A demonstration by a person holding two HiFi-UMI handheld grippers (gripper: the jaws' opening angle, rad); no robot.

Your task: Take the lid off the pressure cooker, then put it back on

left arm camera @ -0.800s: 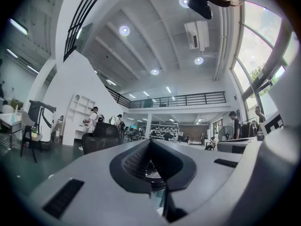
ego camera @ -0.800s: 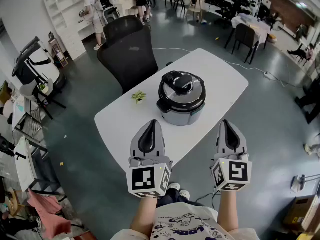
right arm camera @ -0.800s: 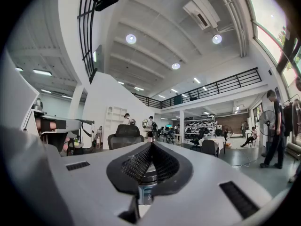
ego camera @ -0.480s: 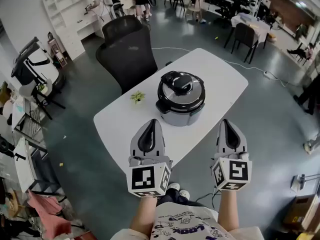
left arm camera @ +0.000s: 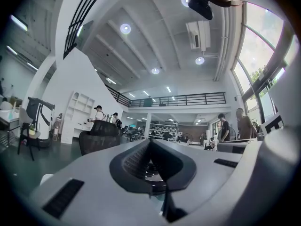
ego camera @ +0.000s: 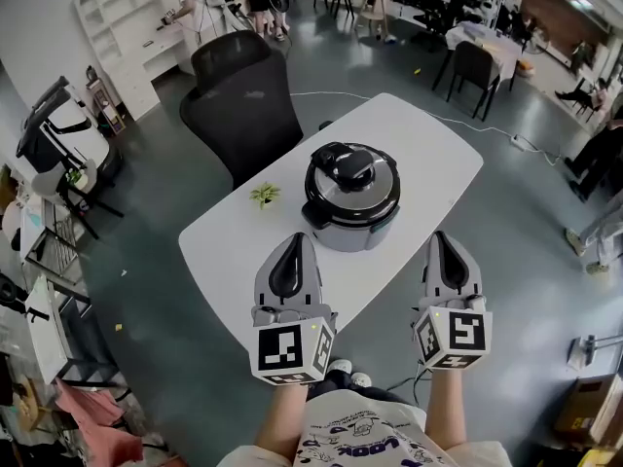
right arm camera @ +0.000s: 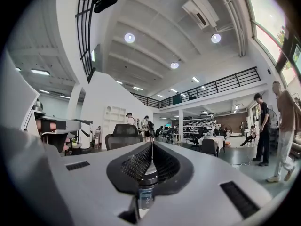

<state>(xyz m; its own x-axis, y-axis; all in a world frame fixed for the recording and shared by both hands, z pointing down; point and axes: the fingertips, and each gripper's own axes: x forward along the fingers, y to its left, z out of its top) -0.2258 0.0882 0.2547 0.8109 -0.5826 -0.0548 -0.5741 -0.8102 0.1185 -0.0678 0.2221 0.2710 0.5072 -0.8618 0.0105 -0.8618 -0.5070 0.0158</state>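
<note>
The head view shows the lidded, round grey pressure cooker [ego camera: 350, 207] at twelve o'clock, while the gripper views show the left gripper [left arm camera: 150, 141] and right gripper [right arm camera: 152, 145] with jaws together, empty.

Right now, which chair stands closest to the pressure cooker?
The black office chair beside the white table; the other chairs stand far across the room.

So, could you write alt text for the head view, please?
A pressure cooker with its lid on stands on a white table beside a small plant. Nearer the camera, the left gripper and right gripper, both shut and empty, are held short of it.
</note>
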